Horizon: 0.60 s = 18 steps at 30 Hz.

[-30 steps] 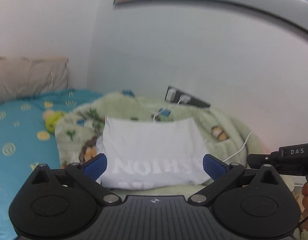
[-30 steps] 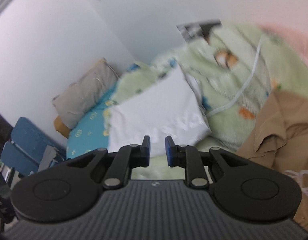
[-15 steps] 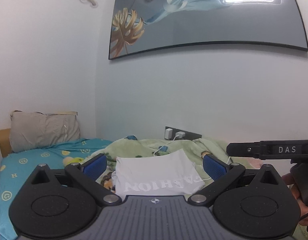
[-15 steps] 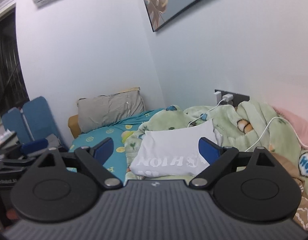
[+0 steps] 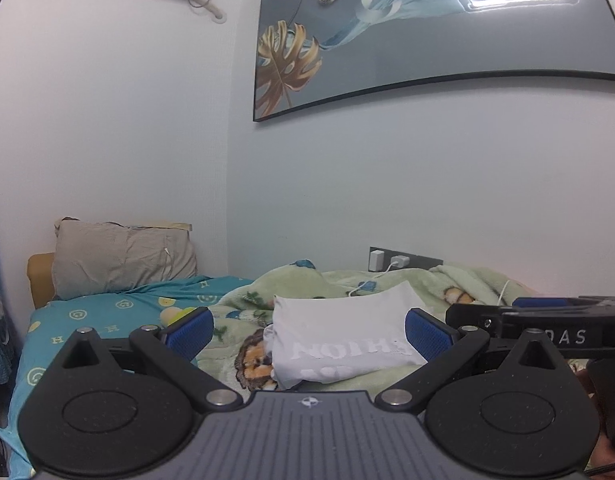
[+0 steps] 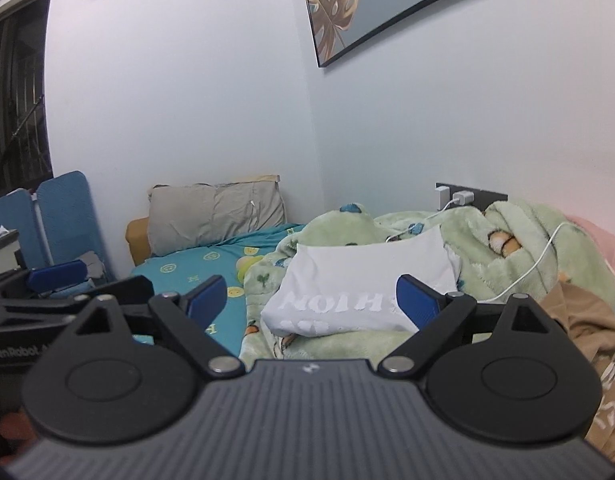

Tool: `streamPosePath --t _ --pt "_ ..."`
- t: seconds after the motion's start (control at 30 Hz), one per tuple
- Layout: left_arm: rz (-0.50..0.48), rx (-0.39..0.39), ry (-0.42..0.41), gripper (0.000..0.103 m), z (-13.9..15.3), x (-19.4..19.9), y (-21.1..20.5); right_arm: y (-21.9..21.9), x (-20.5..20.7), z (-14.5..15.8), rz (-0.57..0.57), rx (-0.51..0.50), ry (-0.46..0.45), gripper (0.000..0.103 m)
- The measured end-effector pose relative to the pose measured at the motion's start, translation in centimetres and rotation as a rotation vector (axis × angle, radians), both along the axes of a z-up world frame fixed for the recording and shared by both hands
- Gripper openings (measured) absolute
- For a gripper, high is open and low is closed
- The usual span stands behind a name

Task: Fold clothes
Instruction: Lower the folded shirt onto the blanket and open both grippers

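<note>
The folded white shirt [image 5: 343, 336] lies on the blanket [image 5: 331, 280] beyond both grippers' wide-apart, empty jaws.

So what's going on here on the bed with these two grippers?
A person is folding clothes with a handheld gripper in each hand. The white T-shirt lies folded on the green blanket, touched by neither tool. The left gripper and the right gripper are both open and empty, short of the shirt; the right one's jaws have just been opening. A tan garment lies unfolded to the right.
</note>
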State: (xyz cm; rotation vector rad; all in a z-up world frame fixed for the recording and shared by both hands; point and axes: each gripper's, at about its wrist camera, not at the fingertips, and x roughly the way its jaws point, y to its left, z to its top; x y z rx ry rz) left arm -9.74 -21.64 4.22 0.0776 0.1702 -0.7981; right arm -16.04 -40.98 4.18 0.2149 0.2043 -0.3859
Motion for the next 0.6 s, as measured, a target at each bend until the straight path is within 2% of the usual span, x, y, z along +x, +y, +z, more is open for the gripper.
streamPosePath --t 0.2,0.6 --pt "0.004 -0.014 -0.019 0.103 -0.5 0.2 1.2 1.0 0.8 -1.1 -0.044 -0.03 0.003 0.093" --pt "0.012 -0.02 0.025 0.103 -1.3 0.6 2.5 2.7 1.2 -1.4 -0.071 -0.078 0.025 0.093"
